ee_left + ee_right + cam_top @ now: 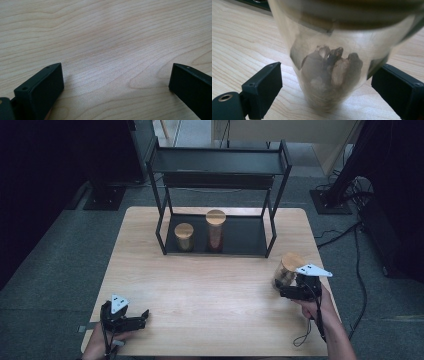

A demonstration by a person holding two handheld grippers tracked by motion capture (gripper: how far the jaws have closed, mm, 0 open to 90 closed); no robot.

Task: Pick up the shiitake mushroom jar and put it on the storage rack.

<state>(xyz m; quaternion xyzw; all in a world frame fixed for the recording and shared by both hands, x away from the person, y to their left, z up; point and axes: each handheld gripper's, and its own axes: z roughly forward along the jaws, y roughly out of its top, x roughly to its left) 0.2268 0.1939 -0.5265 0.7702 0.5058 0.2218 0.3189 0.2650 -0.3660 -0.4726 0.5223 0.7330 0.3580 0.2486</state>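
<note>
From my seat the right gripper (289,287) sits near the right edge of the table (210,320), and its jaws bracket a clear jar (329,72) with a wooden lid and brownish lumps inside. In the right gripper view the jar stands between the two black jaws; the right jaw looks to be against the glass, but I see a sliver of bare wood between the left jaw and the jar wall, so I cannot tell whether the pads truly press. The jar's base appears blurred, low between the jaws, and I cannot tell whether it rests on the wood. Beyond those jaw tips the table is open wood all the way to the black rack (272,227), well apart from the jar. On the rack's lower shelf stand a short jar (184,237) and a tall jar (215,230), just beside each other, leaving the shelf's right half bare. The table's right edge runs close outside the right-hand jaw, so there is little room that way. My left gripper (142,316) rests near the front left corner, jaws wide apart with nothing but plain wood between them (115,82), and open board ahead of its tips.
</note>
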